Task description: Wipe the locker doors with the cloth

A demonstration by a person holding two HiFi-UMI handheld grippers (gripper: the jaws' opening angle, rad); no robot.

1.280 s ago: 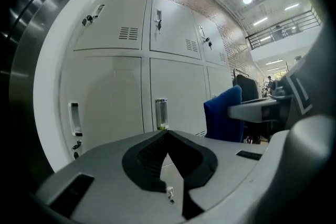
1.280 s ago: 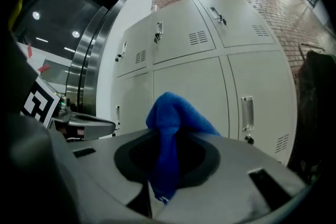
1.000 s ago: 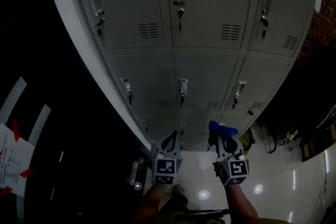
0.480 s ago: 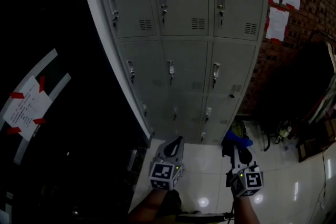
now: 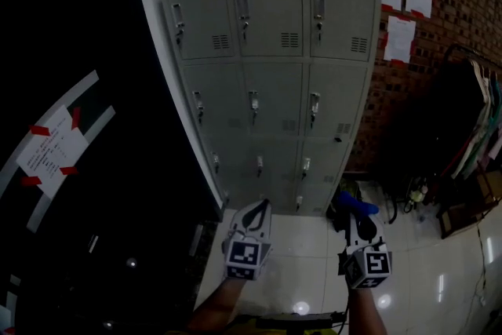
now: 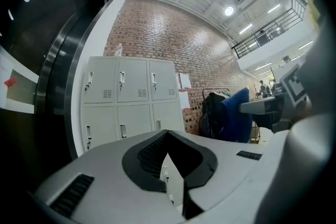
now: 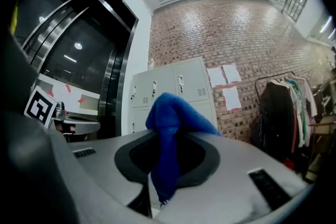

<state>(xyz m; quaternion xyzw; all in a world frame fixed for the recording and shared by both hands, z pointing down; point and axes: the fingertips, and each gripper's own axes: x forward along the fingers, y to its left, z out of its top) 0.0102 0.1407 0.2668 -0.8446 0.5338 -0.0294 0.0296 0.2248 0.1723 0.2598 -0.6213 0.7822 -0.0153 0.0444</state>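
Right claw (image 5: 353,214) grips the cloth (image 7: 167,128); left claw (image 5: 259,208) clenched, empty — bottom lockers (image 5: 271,169) dim.

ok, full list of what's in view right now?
locker doors: nine, grey, three by three bank against the wall ahead
brick wall: one, red-brown, behind and right of the lockers
paper sheets: three, white, on the brick right of the lockers
clothes rack: one, dark with hanging garments, far right
taped notice: one, white with red tape, on the dark panel at left
floor: white glossy tiles, below the lockers
cloth: one, blue, clamped in the right claw
left claw: grey, shut, empty, lower centre
right claw: grey, shut on the cloth, lower right
forearms: two, bottom edge
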